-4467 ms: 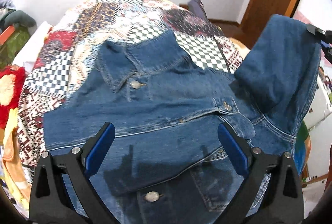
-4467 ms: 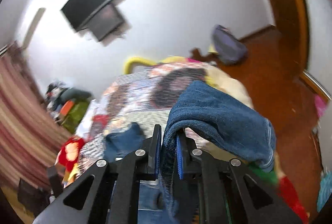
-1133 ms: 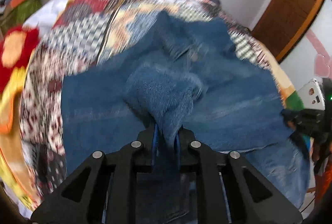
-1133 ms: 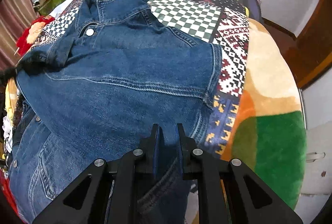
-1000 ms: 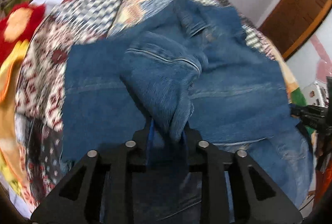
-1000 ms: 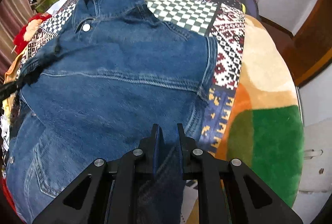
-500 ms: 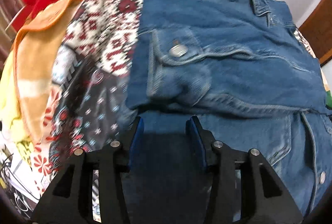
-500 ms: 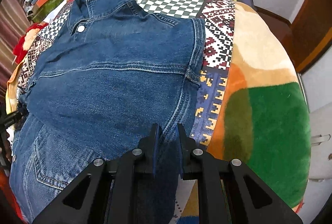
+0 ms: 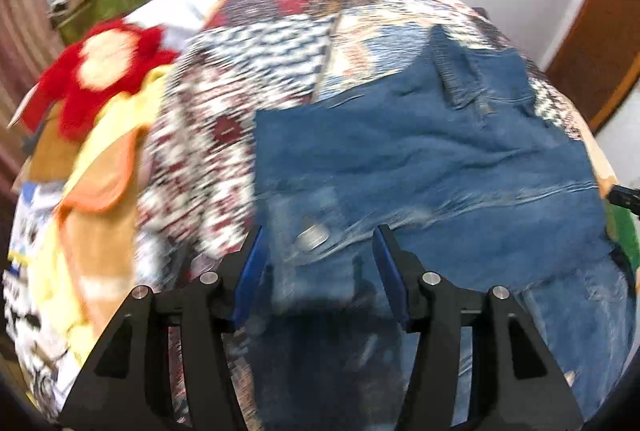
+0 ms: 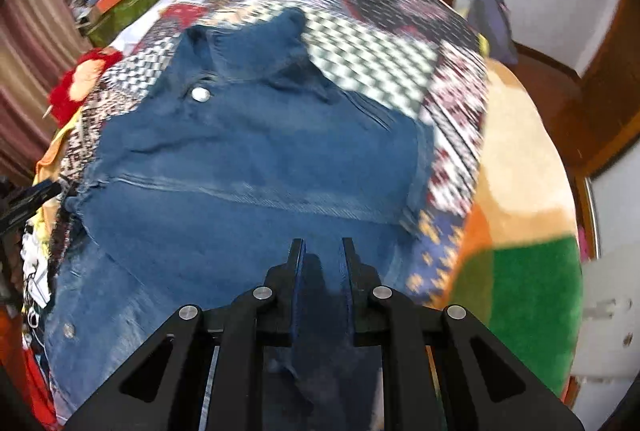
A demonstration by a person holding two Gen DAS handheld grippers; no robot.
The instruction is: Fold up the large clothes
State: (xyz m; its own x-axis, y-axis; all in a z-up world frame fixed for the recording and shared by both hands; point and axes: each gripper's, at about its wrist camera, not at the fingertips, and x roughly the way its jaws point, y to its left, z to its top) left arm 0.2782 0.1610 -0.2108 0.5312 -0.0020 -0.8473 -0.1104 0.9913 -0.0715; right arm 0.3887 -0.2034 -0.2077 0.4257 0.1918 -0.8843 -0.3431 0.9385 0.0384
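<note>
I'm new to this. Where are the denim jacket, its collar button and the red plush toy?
denim jacket (image 10: 248,159): right wrist view, folded back panel.
collar button (image 10: 200,94): right wrist view, its metal face.
red plush toy (image 9: 100,71): left wrist view, its middle.
</note>
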